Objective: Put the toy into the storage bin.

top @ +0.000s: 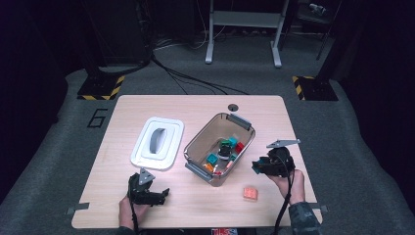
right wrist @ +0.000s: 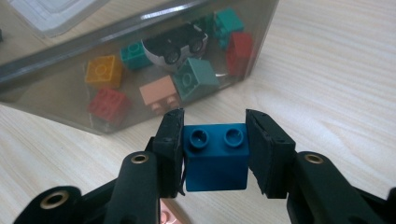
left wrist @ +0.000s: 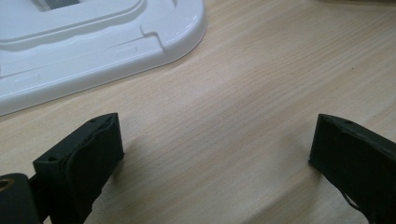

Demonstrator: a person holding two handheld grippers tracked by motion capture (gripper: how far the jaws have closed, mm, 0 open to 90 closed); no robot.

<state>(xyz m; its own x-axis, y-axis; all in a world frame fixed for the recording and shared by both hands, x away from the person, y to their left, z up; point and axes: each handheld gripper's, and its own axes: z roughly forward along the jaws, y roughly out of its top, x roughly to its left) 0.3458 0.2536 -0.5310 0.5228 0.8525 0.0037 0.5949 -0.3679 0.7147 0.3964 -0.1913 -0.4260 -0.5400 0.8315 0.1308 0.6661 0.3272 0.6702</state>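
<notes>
Right tool [right wrist: 214,140] pinches a blue two-stud brick [right wrist: 215,157] between its jaws, one pad against each side, studs facing the camera. In the high view the right tool [top: 258,166] sits at the right side of the worktop [top: 195,105], just beside the clear bin [top: 210,128], brick held outside the bin wall. Through the near wall of the bin [right wrist: 140,28]: a yellow brick [right wrist: 103,70], red bricks [right wrist: 108,103], teal bricks [right wrist: 196,77], a pink brick [right wrist: 159,93] and a small toy car [right wrist: 176,43].

A pink brick [top: 250,193] lies loose on the worktop, near the right hand [top: 292,185].

Left tool [left wrist: 215,140], jaws spread wide, nothing between them, bare wood under the gap. High view puts the left tool [top: 165,194] at the front left of the worktop, just short of the white lid [top: 169,142], which lies flat left of the bin. The lid's corner [left wrist: 154,42] shows ahead of the left jaws.
</notes>
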